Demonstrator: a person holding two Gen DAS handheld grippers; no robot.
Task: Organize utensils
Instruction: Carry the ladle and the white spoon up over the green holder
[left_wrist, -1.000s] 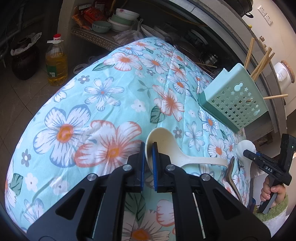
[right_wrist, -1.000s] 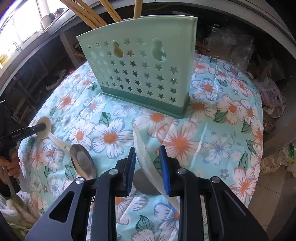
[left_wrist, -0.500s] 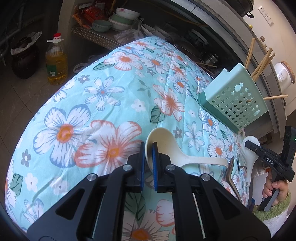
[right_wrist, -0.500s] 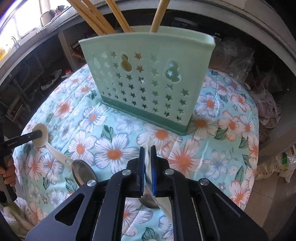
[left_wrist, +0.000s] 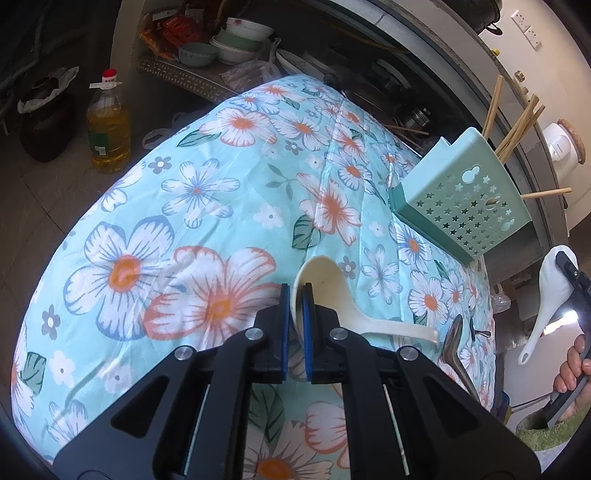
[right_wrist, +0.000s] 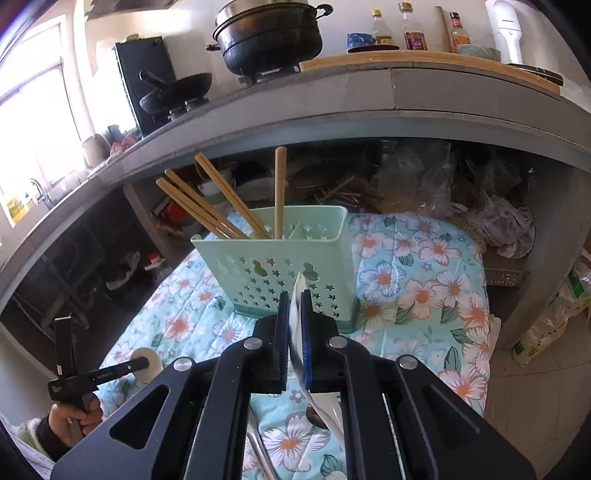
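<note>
While your right gripper (right_wrist: 294, 317) pinches the white ceramic spoon (right_wrist: 297, 314) edge-on, a tilt could slip it short of the far pale-green perforated plastic holder (right_wrist: 284, 273). Your left gripper (left_wrist: 293, 314) clamps the cream plastic ladle (left_wrist: 325, 291) by its bowl rim; that thin hold may twist.

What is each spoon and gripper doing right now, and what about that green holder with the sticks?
Left gripper: shut on the cream spoon's bowl rim.
Cream spoon: resting on the flowered cloth, handle flat.
Right gripper: shut on the white spoon.
White spoon: lifted off the cloth, handle hanging down.
Metal spoon: lying on the cloth, untouched.
Green holder: upright, chopsticks inside, no spoons yet.
</note>
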